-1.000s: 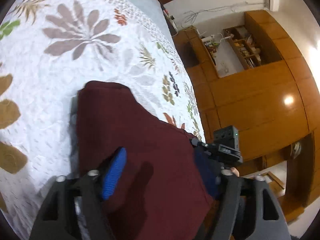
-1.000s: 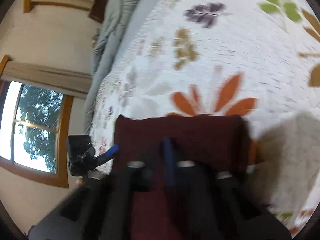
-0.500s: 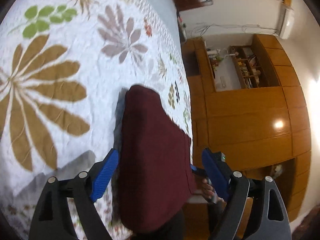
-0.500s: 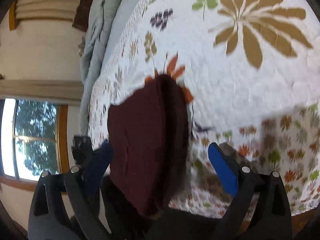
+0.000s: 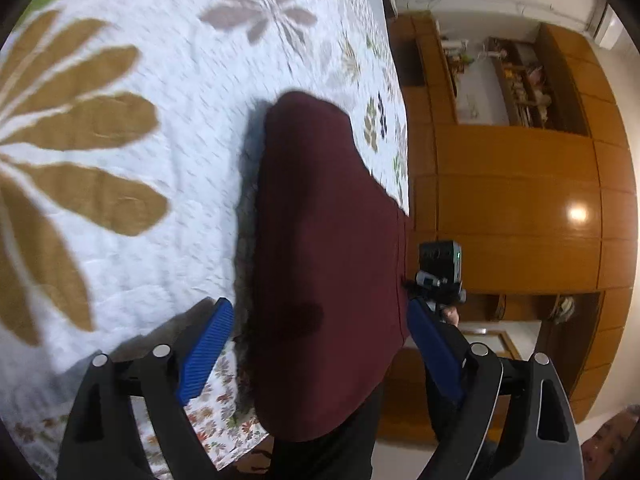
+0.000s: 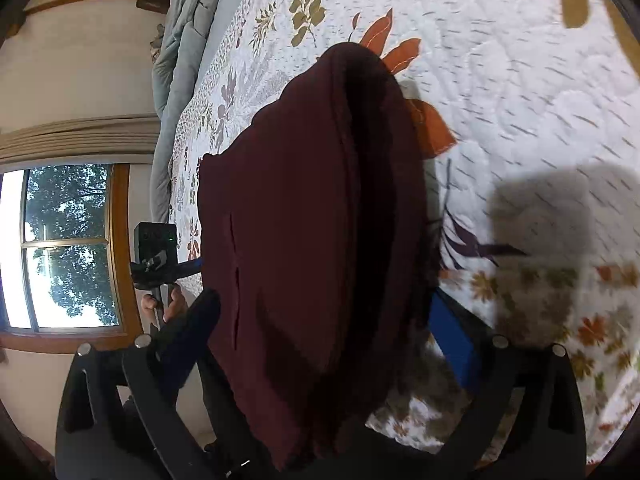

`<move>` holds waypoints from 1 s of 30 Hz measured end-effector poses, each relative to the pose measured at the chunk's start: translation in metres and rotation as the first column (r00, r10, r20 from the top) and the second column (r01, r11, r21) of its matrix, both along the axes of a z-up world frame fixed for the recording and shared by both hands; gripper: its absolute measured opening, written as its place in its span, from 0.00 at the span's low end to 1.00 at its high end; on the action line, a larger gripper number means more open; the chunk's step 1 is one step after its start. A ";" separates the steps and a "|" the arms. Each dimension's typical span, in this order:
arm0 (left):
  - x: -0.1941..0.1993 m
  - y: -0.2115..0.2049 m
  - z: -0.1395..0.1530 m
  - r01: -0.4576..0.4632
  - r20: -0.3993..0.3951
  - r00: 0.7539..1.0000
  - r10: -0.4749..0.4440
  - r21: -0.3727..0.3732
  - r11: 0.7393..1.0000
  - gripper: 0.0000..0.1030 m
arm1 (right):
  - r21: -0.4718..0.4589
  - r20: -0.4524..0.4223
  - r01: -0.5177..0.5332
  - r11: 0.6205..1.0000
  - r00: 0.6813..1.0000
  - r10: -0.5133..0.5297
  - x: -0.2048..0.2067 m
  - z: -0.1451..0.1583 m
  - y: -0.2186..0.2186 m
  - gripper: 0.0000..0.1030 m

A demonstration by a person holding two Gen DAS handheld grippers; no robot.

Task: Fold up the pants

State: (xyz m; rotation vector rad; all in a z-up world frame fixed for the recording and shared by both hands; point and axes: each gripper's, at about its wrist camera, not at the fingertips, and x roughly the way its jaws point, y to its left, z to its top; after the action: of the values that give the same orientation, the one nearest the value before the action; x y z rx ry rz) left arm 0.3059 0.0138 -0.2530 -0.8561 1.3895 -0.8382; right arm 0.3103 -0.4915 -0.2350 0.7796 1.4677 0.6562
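The dark maroon pants (image 5: 320,220) lie folded in a thick stack on the flowered quilt (image 5: 120,140), their near end hanging over the bed's edge. My left gripper (image 5: 320,308) straddles that near end. Its jaws are opening, and the blue pads (image 5: 208,344) stand clear of the cloth on both sides. In the right wrist view the pants (image 6: 304,220) fill the middle. My right gripper (image 6: 325,300) spans them, jaws opening, pads not pressing the fabric. Each view shows the other gripper beside the pants (image 5: 440,272) (image 6: 156,256), with a hand (image 6: 164,304) on its handle.
A wooden wardrobe wall (image 5: 520,220) with an open shelf (image 5: 520,84) stands beyond the bed's edge. A window (image 6: 68,248) and a grey duvet (image 6: 180,40) lie on the other side. The quilt (image 6: 520,80) spreads wide past the pants.
Both grippers have let go of the maroon cloth, opened wide and drawn back toward the bed's edge. The folded pants stay on the quilt.
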 end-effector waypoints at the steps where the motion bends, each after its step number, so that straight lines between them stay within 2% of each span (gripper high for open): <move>1: 0.001 -0.006 -0.001 0.025 0.000 1.000 -0.025 0.008 1.000 0.86 | -0.001 -0.005 -0.005 1.000 1.000 0.005 0.001 0.000 0.000 0.98; 7: 0.004 -0.028 -0.009 0.091 -0.015 0.996 -0.091 0.037 0.995 0.86 | 0.010 -0.032 -0.051 0.999 0.998 0.051 0.012 -0.005 0.018 0.98; 14: -0.003 -0.030 -0.008 0.087 -0.012 0.996 -0.087 0.025 0.996 0.86 | 0.027 -0.038 -0.072 0.997 0.997 0.073 0.012 -0.009 0.018 0.98; 17: -0.005 -0.046 -0.006 0.113 0.016 0.993 -0.114 0.066 0.991 0.88 | 0.023 -0.030 -0.109 0.994 0.994 0.110 0.014 -0.009 0.032 0.98; 22: -0.004 -0.047 -0.005 0.106 0.000 0.994 -0.106 0.065 0.992 0.88 | 0.055 -0.047 -0.118 0.991 0.992 0.121 0.023 -0.013 0.041 0.98; 27: -0.008 -0.059 -0.001 0.115 0.011 0.993 -0.118 0.139 0.984 0.86 | 0.014 -0.016 -0.154 0.988 0.988 0.154 0.023 -0.009 0.056 0.97; 28: -0.008 -0.060 0.000 0.110 0.010 0.994 -0.113 0.153 0.982 0.85 | -0.001 -0.007 -0.162 0.987 0.987 0.162 0.023 -0.008 0.059 0.95; 29: -0.008 -0.060 -0.001 0.101 0.006 0.995 -0.104 0.162 0.982 0.80 | -0.016 0.000 -0.167 0.986 0.986 0.167 0.022 -0.007 0.060 0.77; 30: -0.008 -0.059 0.000 0.094 0.007 0.995 -0.097 0.181 0.979 0.71 | -0.045 0.007 -0.174 0.984 0.985 0.175 0.022 -0.007 0.059 0.62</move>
State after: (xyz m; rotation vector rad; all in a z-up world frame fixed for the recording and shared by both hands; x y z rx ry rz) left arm 0.2975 -0.0452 -0.2531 -0.6463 1.4778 -0.7762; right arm 0.3322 -0.4321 -0.2418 0.6167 1.5469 0.7562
